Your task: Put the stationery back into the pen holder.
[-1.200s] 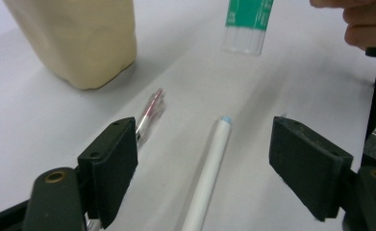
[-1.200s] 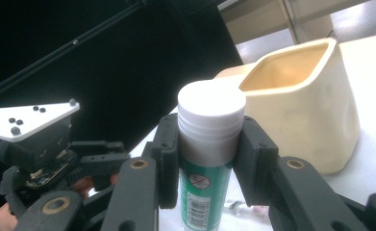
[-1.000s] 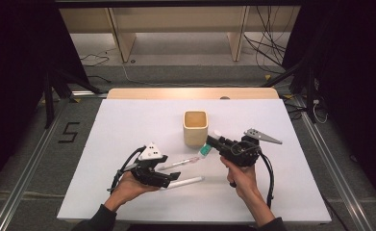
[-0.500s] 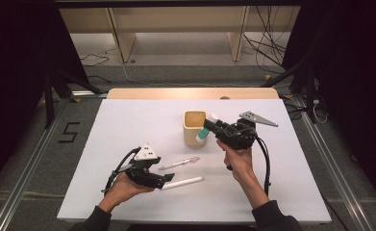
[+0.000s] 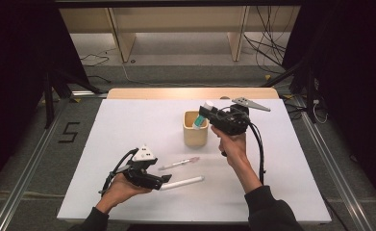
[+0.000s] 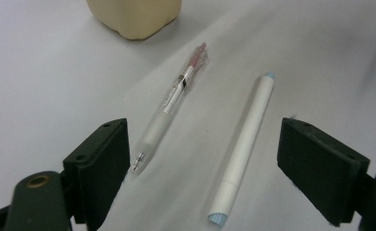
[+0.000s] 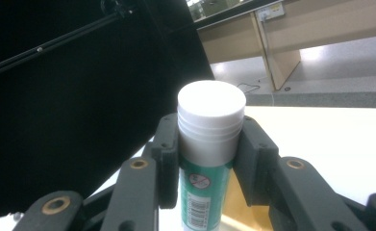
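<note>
Glue stick going into cup; 2 pens left.
R gripper (image 5: 208, 114) clamped on glue stick (image 7: 207, 144), held over beige cup (image 5: 195, 136), not yet dropped in. L gripper (image 5: 165, 180), jaws just opening wide, nothing gripped; clear pen (image 6: 169, 106) & white pen (image 6: 243, 144) on table (image 5: 104, 202) between jaws.

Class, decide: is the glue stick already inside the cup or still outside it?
Outside: the right hand-held gripper holds the glue stick above the cup.
</note>
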A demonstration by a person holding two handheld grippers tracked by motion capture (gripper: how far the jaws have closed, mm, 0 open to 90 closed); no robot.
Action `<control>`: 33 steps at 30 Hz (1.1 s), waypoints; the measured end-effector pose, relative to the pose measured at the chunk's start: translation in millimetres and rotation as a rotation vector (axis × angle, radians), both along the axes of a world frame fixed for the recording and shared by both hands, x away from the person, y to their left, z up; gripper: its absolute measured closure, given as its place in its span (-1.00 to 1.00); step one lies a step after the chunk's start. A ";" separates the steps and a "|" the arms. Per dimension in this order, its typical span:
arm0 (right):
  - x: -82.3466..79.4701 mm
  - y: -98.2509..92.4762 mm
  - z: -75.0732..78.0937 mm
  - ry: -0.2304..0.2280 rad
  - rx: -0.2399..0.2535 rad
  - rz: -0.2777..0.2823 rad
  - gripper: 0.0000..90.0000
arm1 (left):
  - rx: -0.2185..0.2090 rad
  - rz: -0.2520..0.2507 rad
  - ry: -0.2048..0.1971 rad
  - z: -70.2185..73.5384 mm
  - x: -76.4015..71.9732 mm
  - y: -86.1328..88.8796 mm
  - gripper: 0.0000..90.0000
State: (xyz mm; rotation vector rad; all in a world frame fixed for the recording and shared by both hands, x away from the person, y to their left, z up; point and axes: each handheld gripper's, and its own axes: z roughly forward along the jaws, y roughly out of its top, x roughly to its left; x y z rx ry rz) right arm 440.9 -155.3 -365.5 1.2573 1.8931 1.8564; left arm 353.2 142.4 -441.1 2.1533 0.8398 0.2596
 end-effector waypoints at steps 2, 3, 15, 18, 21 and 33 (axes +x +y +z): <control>5.6 3.3 3.5 -0.001 -0.008 -0.006 0.45 | 0.001 0.001 0.002 -0.4 -0.3 0.5 -0.59; 5.6 3.3 3.5 -0.001 -0.008 -0.006 0.45 | 0.001 0.001 0.004 -0.6 -0.5 0.5 -0.59; 28.6 18.6 2.6 0.029 -0.092 -0.031 0.45 | 0.009 -0.012 0.007 0.4 -2.6 0.0 -0.59; 33.3 22.0 1.2 0.037 -0.109 -0.033 0.45 | 0.008 -0.017 0.008 1.0 -3.0 -0.5 -0.59; 38.3 24.9 -1.7 0.046 -0.139 -0.042 0.45 | 0.016 -0.024 0.011 0.7 -3.3 -1.0 -0.59; 48.8 35.8 -12.8 0.079 -0.220 -0.048 0.45 | 0.031 -0.042 0.024 -1.5 -3.5 -3.3 -0.59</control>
